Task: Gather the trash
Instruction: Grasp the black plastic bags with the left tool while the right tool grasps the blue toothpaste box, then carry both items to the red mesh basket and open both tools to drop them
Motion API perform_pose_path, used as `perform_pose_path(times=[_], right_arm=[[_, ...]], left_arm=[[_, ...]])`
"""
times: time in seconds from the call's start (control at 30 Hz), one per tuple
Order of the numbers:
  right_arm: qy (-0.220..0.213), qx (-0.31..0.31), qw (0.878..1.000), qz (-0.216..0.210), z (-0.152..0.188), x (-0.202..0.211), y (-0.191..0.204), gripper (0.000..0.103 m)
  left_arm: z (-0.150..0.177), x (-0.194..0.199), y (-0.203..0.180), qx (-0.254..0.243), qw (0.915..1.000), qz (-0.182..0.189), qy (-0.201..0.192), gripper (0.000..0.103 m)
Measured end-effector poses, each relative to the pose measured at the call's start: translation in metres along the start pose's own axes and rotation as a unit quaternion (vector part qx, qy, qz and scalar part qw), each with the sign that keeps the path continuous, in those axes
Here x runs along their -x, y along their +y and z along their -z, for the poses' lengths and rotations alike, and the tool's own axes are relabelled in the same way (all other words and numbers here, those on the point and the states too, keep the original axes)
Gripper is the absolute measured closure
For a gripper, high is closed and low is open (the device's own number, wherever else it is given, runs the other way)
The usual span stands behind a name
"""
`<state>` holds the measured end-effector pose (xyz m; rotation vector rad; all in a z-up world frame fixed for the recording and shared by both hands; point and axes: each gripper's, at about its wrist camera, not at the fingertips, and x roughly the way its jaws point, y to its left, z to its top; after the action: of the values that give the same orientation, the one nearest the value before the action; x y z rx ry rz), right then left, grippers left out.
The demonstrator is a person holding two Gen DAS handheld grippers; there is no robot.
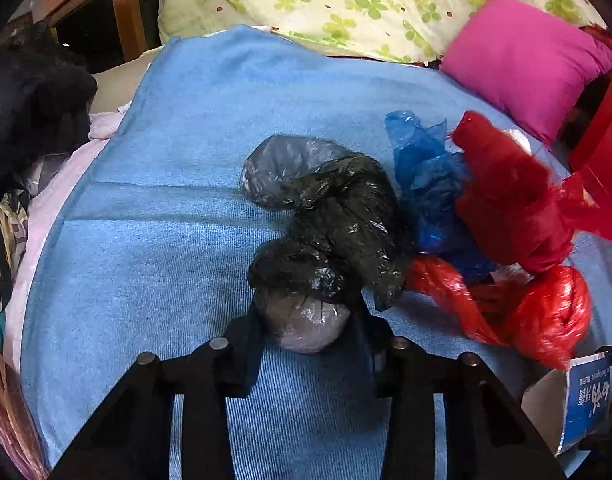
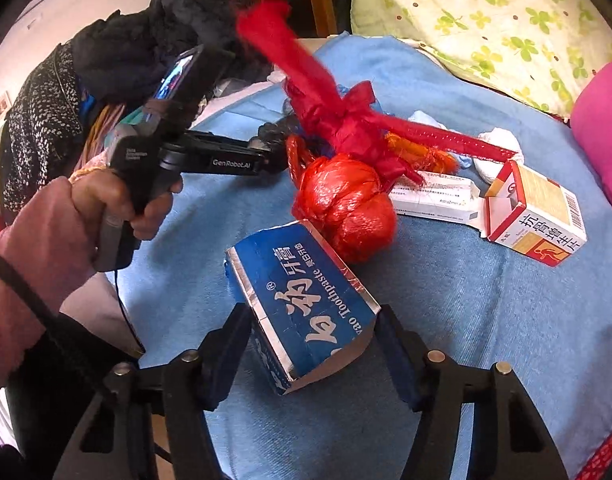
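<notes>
A: Fingers (image 1: 245,344) on my left gripper (image 1: 306,340) bracket the near pale end of the black bag (image 1: 338,236), crinkly glossy film, knotted and lumpy. Pads look pressed on it.

B: Right side?

A: Right gripper (image 2: 312,344) has the blue toothpaste box (image 2: 301,304) between its pads, clamped on its sides. Foil-edged carton, flattened, open end ragged. Long axis runs away from me and slightly left.

B: Where's the rest?

A: All on the blue towel (image 1: 165,208), ribbed terry. Black bag's long axis runs away from the left gripper, curling left at the far end. Blue plastic bag (image 1: 426,184) touches its right side; red knotted bag (image 2: 346,208) sits just past the toothpaste box, with a red streamer tail up-left.

B: Hand pose?

A: Left hand (image 2: 141,208) wraps the handle, pink sleeve (image 2: 33,248), gripper pointing right and down in the right wrist view. Two medicine boxes (image 2: 538,216) lie well right.
</notes>
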<state>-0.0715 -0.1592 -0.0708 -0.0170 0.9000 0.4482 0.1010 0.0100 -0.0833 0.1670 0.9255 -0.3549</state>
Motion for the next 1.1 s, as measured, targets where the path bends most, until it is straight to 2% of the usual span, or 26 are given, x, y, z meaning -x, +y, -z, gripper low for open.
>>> perform_pose_path(times=[0.13,0.27,0.4,0.5,0.67,0.8,0.93,1.0,1.1], right_arm=[[-0.026,-0.021,0.999,-0.019,0.001,0.022,-0.004,0.037],[-0.063,-0.031,0.997,-0.012,0.004,0.051,-0.004,0.037],[-0.11,-0.047,0.993,-0.007,0.009,0.086,-0.008,0.037],[-0.15,-0.062,0.987,0.008,0.01,0.108,-0.006,0.037],[-0.225,-0.089,0.969,0.046,0.025,0.16,-0.01,0.037],[-0.298,-0.127,0.942,0.09,0.049,0.21,-0.021,0.037],[-0.354,-0.17,0.91,0.129,0.076,0.255,-0.038,0.037],[-0.379,-0.196,0.892,0.149,0.093,0.277,-0.049,0.037],[-0.408,-0.248,0.862,0.168,0.117,0.302,-0.071,0.037]], left_arm=[[0.011,0.022,-0.003,-0.008,0.9998,-0.013,-0.007,0.066],[0.03,0.056,-0.002,-0.01,0.9989,-0.04,-0.023,0.066],[0.043,0.095,0.013,0.023,0.9963,-0.048,-0.067,0.066],[0.066,0.129,0.011,0.047,0.9914,-0.048,-0.112,0.066],[0.093,0.169,-0.034,0.015,0.9846,-0.026,-0.172,0.066],[0.102,0.195,-0.083,0.0,0.9783,0.047,-0.202,0.066],[0.094,0.228,-0.155,-0.06,0.9671,0.112,-0.22,0.066],[0.088,0.243,-0.195,-0.087,0.9597,0.143,-0.226,0.066],[0.074,0.252,-0.244,-0.112,0.9538,0.182,-0.211,0.066]])
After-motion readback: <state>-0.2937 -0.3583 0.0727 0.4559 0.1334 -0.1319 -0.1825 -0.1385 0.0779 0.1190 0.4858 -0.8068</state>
